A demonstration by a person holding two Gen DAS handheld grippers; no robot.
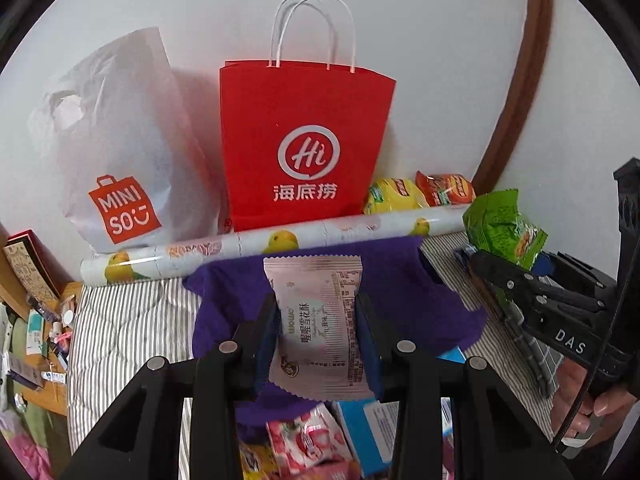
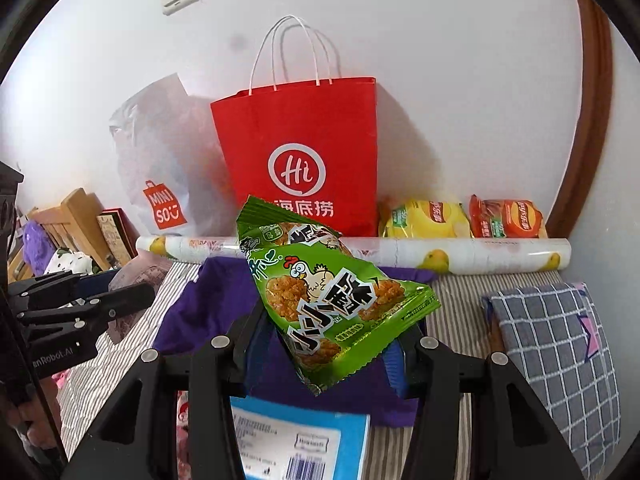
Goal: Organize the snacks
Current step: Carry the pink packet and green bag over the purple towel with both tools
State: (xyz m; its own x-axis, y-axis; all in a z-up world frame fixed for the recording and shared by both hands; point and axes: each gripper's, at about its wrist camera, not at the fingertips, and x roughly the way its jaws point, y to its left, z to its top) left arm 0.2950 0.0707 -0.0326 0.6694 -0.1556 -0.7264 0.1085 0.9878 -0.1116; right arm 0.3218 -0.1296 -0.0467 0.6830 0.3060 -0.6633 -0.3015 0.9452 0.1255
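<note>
Gripping a pale pink snack packet [image 1: 318,320] between its jaws, the left gripper [image 1: 318,320] holds it upright above a purple cloth [image 1: 420,292] spread on striped bedding [image 1: 128,320]. The right gripper [image 2: 328,336] is clamped on a green chicken-print snack bag [image 2: 332,300], tilted, over the same cloth. Ahead of both tools a red paper bag [image 1: 304,140] stands against the wall, with a white plastic bag [image 1: 120,140] to its left. A rolled fruit-print sheet [image 1: 240,244] lies across in front of these bags. Beyond the roll, right of the red bag, sit a yellow chip bag [image 2: 424,218] and an orange chip bag [image 2: 506,218]. Below the right tool lies a blue box [image 2: 296,440].
</note>
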